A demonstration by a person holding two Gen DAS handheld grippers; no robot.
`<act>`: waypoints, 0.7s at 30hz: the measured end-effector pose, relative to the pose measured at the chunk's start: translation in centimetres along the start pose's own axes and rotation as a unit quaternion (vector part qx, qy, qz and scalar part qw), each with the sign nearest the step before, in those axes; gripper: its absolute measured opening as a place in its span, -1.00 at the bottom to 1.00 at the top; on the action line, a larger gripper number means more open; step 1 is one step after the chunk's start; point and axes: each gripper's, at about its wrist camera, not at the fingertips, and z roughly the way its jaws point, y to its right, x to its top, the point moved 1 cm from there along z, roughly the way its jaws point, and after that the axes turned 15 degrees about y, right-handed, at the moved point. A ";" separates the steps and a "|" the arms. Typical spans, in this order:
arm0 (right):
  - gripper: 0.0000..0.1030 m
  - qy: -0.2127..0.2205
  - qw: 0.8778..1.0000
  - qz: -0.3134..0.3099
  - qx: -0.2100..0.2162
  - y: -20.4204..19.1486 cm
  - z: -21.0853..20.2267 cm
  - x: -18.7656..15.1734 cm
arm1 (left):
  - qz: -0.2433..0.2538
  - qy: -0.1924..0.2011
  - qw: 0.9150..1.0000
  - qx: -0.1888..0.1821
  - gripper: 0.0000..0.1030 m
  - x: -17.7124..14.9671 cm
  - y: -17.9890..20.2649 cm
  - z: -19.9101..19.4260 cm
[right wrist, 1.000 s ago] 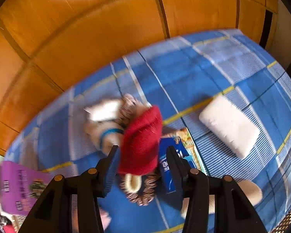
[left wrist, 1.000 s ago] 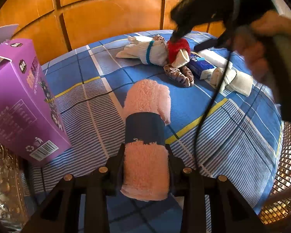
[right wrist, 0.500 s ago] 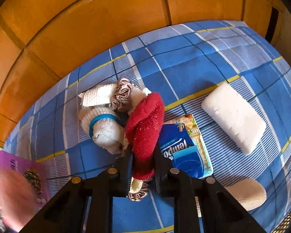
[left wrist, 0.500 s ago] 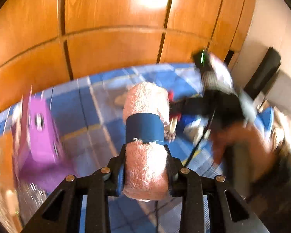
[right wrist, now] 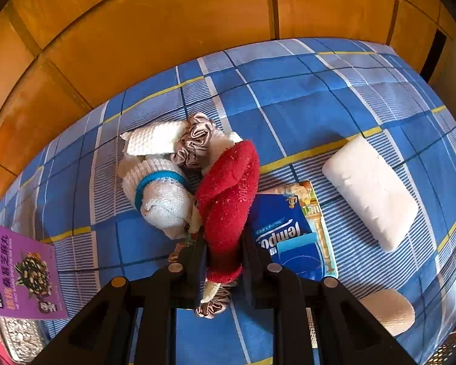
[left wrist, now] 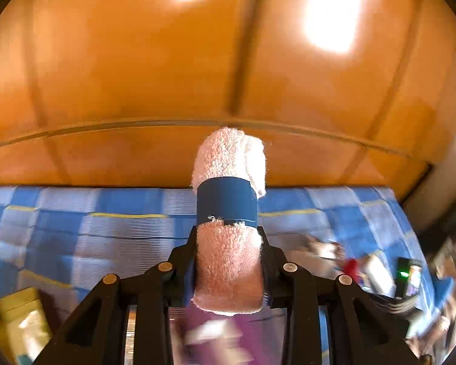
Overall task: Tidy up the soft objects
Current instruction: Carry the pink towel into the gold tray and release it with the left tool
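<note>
Left gripper [left wrist: 228,261] is clamped tight on the rolled pink terry towel with a dark blue band [left wrist: 228,213], held up off the blue plaid tablecloth [left wrist: 106,222]. Right gripper [right wrist: 223,261] has its jaws pinched narrow around the fuzzy red sock [right wrist: 231,200], mid-cloth, touching the white knit roll with a teal band [right wrist: 161,194] and just beside the blue tissue pack [right wrist: 288,237].

The left gripper [left wrist: 228,269] clamps a rolled pink towel [left wrist: 229,213] with a dark blue band [left wrist: 226,205], raised above the blurred blue plaid tablecloth [left wrist: 106,213], wooden panelling [left wrist: 167,76] behind.
</note>
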 end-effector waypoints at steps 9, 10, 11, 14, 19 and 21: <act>-0.61 0.005 1.000 -0.024 -0.010 -0.6 0.0 -0.3 | -0.086 0.011 0.988 0.125 -0.36 -5.2 -17.4 -7.5; -0.61 0.005 1.000 -0.027 -0.011 -0.7 0.0 -0.3 | -0.095 0.012 0.986 0.134 -0.36 -6.3 -18.9 -8.4; -0.60 0.005 0.999 -0.031 -0.013 -0.7 0.0 -0.4 | -0.105 0.013 0.984 0.145 -0.36 -7.4 -20.4 -9.6; -0.59 0.002 0.999 -0.035 -0.015 -0.7 0.1 -0.6 | -0.144 0.017 0.975 0.168 -0.36 -11.1 -24.4 -13.0; -0.59 0.009 0.999 -0.043 -0.022 -0.9 0.0 -0.8 | -0.200 0.007 0.961 0.191 -0.35 -16.9 -27.2 -17.0; -0.59 0.014 0.998 -0.058 -0.029 -1.4 0.0 -0.9 | -0.216 -0.001 0.959 0.185 -0.35 -19.0 -27.2 -18.1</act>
